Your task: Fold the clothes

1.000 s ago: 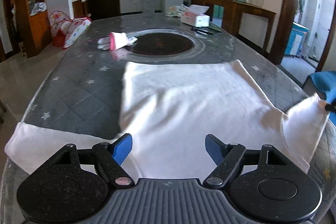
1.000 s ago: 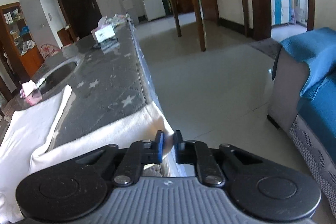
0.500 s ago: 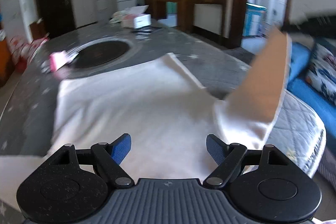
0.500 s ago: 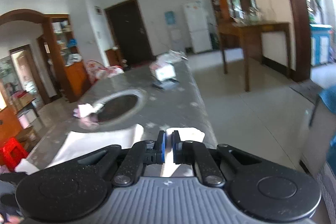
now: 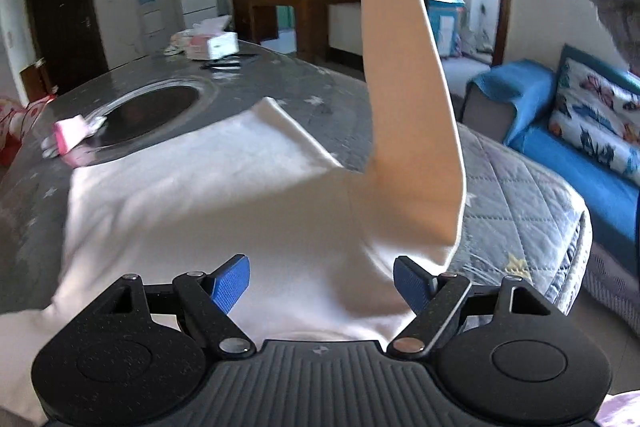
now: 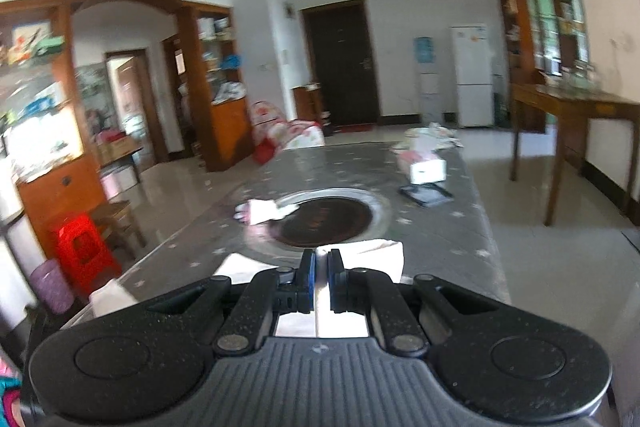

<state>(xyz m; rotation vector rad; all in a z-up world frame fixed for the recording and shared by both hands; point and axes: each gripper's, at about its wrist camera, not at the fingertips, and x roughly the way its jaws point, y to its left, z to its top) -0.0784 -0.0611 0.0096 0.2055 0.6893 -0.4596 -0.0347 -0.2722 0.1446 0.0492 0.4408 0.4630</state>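
Up high, the right gripper (image 6: pixel 319 281) has its fingers clamped on the sleeve (image 5: pixel 408 99) of the white shirt (image 5: pixel 208 203), holding it raised above the grey starred table (image 5: pixel 516 195). Left gripper (image 5: pixel 321 283) hovers low over the shirt's near edge, fingers spread wide, gripping nothing. Shirt body lies flat on the table, a pink glove (image 5: pixel 72 135) beyond it.

L gripper (image 5: pixel 322 281) agape; R gripper (image 6: pixel 321 277) clamped, raised.
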